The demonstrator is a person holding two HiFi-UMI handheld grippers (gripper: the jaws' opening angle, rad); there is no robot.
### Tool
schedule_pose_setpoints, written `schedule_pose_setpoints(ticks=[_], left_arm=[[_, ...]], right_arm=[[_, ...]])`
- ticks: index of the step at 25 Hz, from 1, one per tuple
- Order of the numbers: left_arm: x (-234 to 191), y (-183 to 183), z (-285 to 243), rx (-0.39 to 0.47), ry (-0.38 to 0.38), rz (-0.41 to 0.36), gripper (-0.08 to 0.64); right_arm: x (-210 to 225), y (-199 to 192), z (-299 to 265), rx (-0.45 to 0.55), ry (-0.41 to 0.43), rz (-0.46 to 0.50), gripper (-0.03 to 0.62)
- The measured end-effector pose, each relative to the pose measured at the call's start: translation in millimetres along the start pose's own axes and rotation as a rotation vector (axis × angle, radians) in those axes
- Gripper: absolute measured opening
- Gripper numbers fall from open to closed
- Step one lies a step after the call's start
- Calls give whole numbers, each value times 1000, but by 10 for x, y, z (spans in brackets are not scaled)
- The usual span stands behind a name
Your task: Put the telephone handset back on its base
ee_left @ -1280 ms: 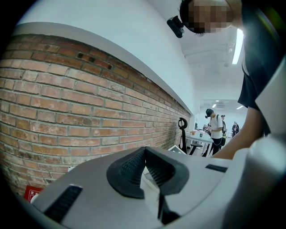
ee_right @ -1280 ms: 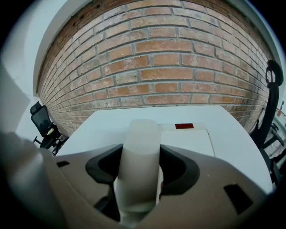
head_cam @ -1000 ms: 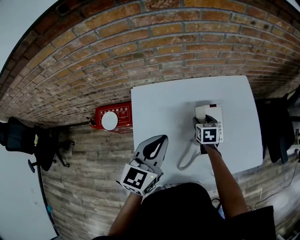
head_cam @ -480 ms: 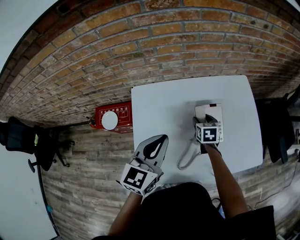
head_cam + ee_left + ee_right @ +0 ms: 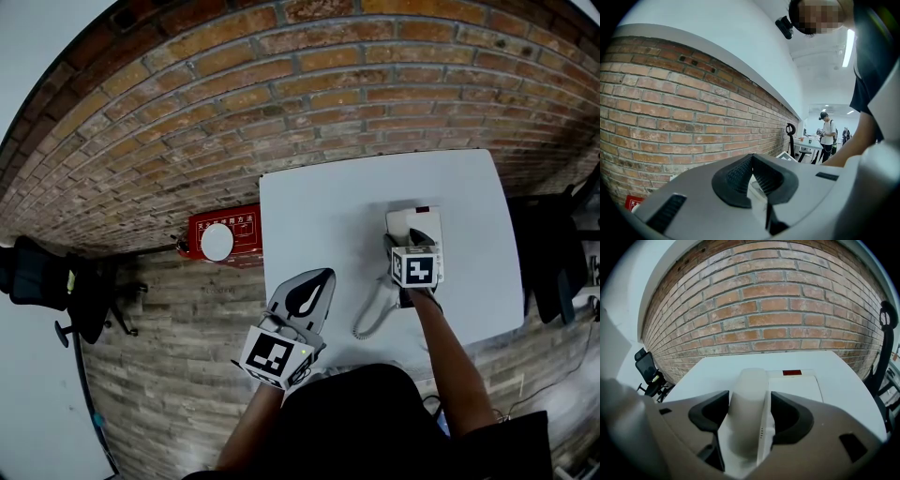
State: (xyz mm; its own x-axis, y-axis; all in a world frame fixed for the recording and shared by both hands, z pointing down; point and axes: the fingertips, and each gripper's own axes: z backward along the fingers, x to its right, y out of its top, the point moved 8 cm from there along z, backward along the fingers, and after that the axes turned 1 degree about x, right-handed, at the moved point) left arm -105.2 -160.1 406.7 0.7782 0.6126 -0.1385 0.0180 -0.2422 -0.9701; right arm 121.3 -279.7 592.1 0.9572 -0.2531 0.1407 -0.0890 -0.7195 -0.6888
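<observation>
A white telephone base [image 5: 412, 222] with a red label sits on the white table [image 5: 319, 206], right of centre. Its coiled cord [image 5: 373, 317] trails toward the near edge. In the right gripper view the pale handset [image 5: 749, 380] lies along the left side of the base [image 5: 794, 387], between the jaws of my right gripper [image 5: 749, 404]. Those jaws are opening, with the pads standing just off the handset's sides. My left gripper [image 5: 305, 298] hangs off the table's near left edge, shut and holding nothing [image 5: 752, 171].
A red box [image 5: 225, 234] lies on the wooden floor at the foot of the brick wall, left of the table. Black office chairs stand at far left [image 5: 47, 277] and far right [image 5: 553, 253]. In the left gripper view, people stand in the distance.
Both grippers stay where they were. The head view has shifted very slightly; nothing else visibly moved.
</observation>
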Motion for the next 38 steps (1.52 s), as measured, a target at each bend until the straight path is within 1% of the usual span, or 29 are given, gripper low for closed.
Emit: schedule_pose_setpoints(ticks=[16, 17, 22, 27, 32, 38], left_arm=[[107, 3, 84, 7, -23, -11, 9], [117, 8, 90, 13, -26, -13, 9], [184, 17, 115, 18, -43, -29, 9], [215, 10, 160, 12, -51, -32, 9], [197, 25, 229, 27, -41, -20, 9], [209, 24, 288, 36, -53, -18, 9]], right_arm=[[28, 13, 302, 40, 1, -7, 260], [25, 14, 331, 44, -4, -6, 251], [13, 28, 468, 85, -14, -5, 149], [-13, 54, 619, 126, -31, 12, 76], [-71, 72, 773, 162, -31, 43, 46], [-231, 97, 1021, 216, -12, 104, 26]])
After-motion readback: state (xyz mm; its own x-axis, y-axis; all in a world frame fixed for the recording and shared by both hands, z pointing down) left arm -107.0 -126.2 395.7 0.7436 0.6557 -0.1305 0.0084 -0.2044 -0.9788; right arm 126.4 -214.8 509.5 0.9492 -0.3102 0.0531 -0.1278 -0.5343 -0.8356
